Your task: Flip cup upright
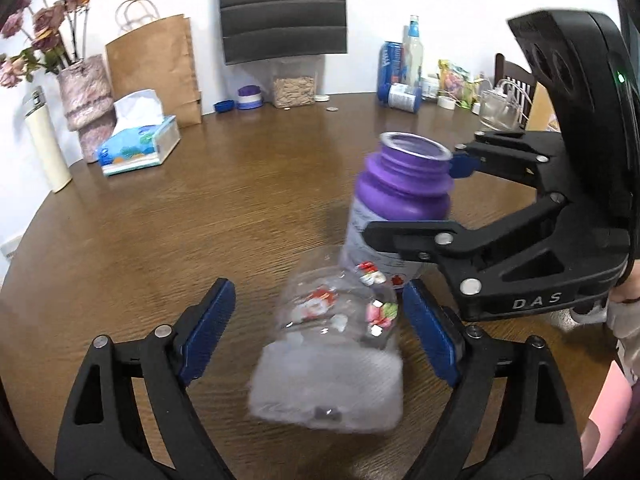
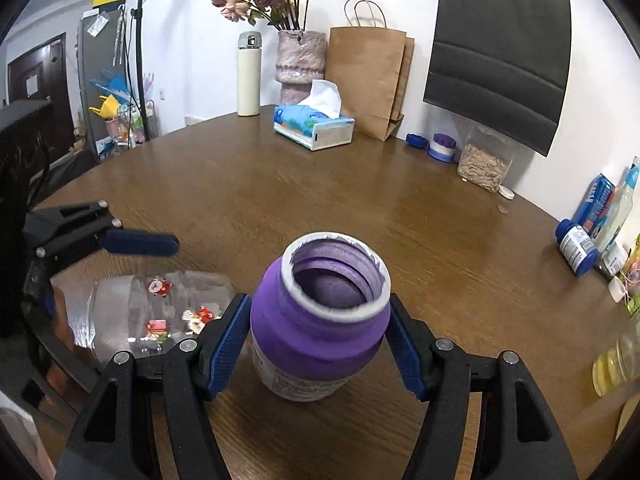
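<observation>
A purple cup [image 2: 320, 320] with an open white-rimmed mouth stands nearly upright on the wooden table [image 2: 360, 200], tilted a little. My right gripper [image 2: 318, 344] is shut on its purple neck; this shows in the left wrist view [image 1: 400, 192] too. A clear plastic cup [image 1: 332, 344] with small cartoon stickers lies on its side between the fingers of my left gripper [image 1: 320, 332], which is open around it without gripping. It also shows in the right wrist view [image 2: 160, 316], left of the purple cup.
At the table's far side stand a tissue box [image 2: 314, 126], a pink vase [image 2: 300, 64] with dried flowers, a white flask [image 2: 249, 76], a brown paper bag [image 2: 368, 80] and a seed jar [image 2: 484, 164]. Bottles [image 2: 580, 246] crowd the right edge.
</observation>
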`<state>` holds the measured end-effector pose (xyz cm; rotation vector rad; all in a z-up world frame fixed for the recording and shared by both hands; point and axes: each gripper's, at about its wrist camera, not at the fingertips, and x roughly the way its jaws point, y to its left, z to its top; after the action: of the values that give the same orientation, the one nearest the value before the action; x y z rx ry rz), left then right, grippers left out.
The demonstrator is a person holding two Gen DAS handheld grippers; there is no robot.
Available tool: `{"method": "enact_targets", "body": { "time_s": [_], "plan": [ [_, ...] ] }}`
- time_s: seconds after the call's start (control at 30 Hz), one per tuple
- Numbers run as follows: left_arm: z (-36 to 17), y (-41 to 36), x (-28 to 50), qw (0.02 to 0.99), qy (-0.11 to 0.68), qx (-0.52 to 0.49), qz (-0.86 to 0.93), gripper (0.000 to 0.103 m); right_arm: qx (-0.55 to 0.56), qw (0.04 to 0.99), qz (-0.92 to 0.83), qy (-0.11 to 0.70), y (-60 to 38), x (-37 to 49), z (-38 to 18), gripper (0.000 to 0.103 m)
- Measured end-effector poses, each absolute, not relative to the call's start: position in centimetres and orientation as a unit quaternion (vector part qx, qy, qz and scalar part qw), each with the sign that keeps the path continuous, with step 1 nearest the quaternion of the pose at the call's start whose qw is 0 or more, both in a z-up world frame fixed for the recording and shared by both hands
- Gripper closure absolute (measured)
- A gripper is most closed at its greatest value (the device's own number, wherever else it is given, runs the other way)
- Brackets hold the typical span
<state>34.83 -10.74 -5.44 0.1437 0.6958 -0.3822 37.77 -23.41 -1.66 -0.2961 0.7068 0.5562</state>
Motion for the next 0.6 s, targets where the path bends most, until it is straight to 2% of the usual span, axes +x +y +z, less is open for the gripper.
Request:
{"method": "enact_targets", "body": {
  "time_s": [0.27, 0.37, 0.43, 0.6],
  "plan": [
    [-2.9, -8.7, 31.9, 0.936, 0.311, 0.06, -0.156, 0.018, -0.108, 0.898, 0.268, 0.332, -25.2, 34.9, 0.8, 0.032],
    [-1.7, -7.1, 30.6, 0.947, 0.291, 0.052, -0.126, 0.012, -0.101, 0.905, 0.259, 0.322, -26.3, 33.2, 2.3, 0.024],
    [-0.9, -5.6, 29.3, 0.953, 0.279, 0.034, -0.11, 0.006, -0.096, 0.912, 0.249, 0.311, -27.4, 31.7, 3.3, 0.024],
    [0.3, -2.9, 26.1, 0.966, 0.248, 0.01, -0.073, 0.0, -0.077, 0.926, 0.211, 0.302, -29.8, 28.3, 4.7, 0.023]
  ]
}}
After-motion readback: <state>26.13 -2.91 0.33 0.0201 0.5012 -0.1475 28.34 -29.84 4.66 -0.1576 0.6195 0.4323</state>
